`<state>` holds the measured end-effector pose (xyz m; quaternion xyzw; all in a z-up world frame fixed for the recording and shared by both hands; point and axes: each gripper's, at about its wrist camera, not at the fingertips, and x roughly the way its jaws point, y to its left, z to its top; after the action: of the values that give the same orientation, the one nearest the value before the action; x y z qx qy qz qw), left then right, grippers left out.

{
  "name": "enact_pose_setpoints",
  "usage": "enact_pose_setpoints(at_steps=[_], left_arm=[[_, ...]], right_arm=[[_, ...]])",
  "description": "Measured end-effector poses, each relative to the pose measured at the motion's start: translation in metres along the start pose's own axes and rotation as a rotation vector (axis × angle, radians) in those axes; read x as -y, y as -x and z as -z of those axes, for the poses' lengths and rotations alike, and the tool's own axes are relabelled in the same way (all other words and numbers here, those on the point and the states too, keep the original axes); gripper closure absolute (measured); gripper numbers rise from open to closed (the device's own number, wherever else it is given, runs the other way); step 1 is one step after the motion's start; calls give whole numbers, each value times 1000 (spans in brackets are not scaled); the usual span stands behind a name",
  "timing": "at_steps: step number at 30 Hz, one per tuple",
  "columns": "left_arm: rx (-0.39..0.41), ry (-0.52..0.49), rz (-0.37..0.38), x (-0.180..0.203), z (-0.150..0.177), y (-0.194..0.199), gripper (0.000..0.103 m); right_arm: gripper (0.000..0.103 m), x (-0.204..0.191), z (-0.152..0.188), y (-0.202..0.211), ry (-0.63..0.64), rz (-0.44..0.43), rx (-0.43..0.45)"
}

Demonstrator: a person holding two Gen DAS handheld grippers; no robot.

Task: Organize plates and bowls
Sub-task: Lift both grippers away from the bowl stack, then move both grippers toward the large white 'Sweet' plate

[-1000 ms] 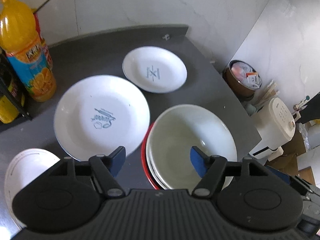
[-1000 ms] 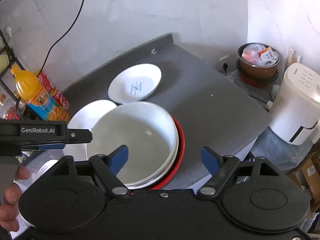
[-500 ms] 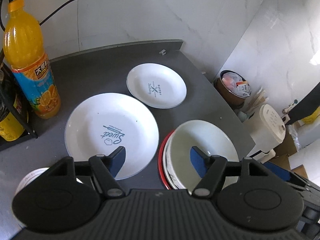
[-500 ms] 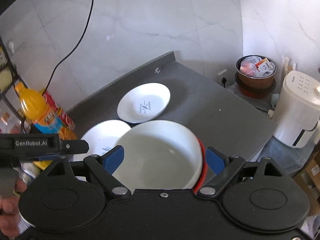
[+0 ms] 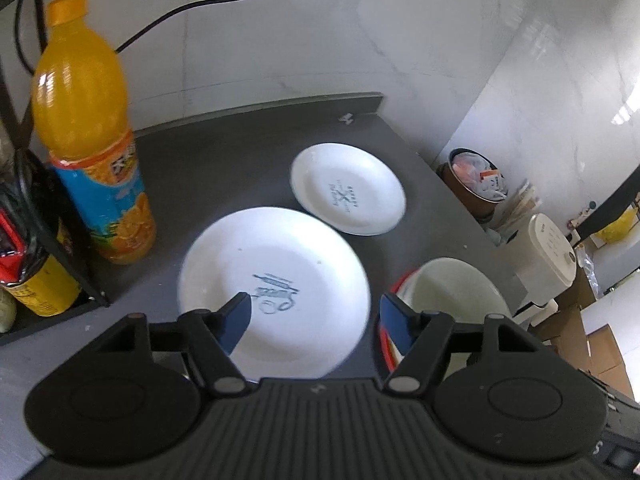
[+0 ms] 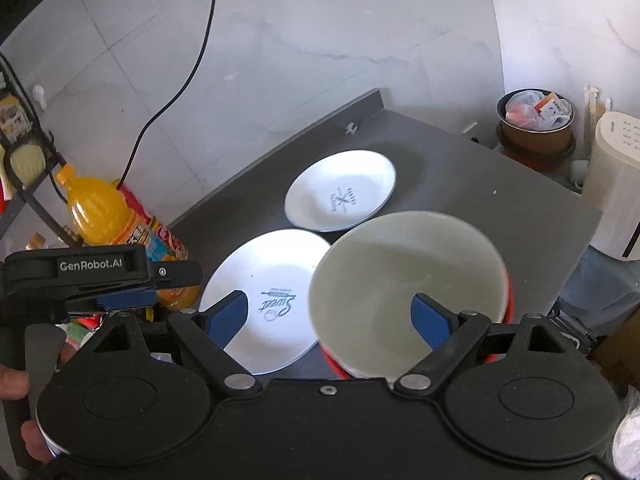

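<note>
The dark grey stone counter point(image 5: 224, 152) carries everything, and it runs into a corner of pale marble wall. On it the large white round plate with a blue "Sweet" print point(image 5: 276, 284) lies flat near the middle. Just to its right stands the stack of white bowls nested on a red-rimmed dish point(image 6: 404, 280), close to the counter's edge. Behind both lies the small white round plate with a blue crossed-utensil print point(image 5: 348, 190), apart from the stack and just beside the large plate. At the far left stands the orange juice bottle with an orange cap point(image 5: 90, 136).

The left claw point(image 5: 316, 318) hangs above the near rim of the large plate, its blue pads wide apart and holding nothing. The right claw point(image 6: 330, 314) hovers over the gap between large plate and bowl stack, equally spread and empty.

Judging by this, the step in hand is choosing a plate to pick up. The next move probably calls for lowering one claw to a plate's rim, one pad under the lip, then closing.
</note>
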<state>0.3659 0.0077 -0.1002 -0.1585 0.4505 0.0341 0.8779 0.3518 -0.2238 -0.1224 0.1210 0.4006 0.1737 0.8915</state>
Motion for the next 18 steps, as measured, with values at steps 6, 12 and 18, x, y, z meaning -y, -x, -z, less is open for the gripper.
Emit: enact_pose_setpoints(at_steps=[6,12,18], left_arm=[[2,42,-22,-37,-1,-3,28],[-30,56,-13,-67,-4,-14,17],[-69,31,-2,-85,-6,-38,17]], right_arm=[[14,-25,11,-8,1,-40,-3],[15,-50,22,-22,13,-58,-21],[17,-68,39,-45,20,-29,-48]])
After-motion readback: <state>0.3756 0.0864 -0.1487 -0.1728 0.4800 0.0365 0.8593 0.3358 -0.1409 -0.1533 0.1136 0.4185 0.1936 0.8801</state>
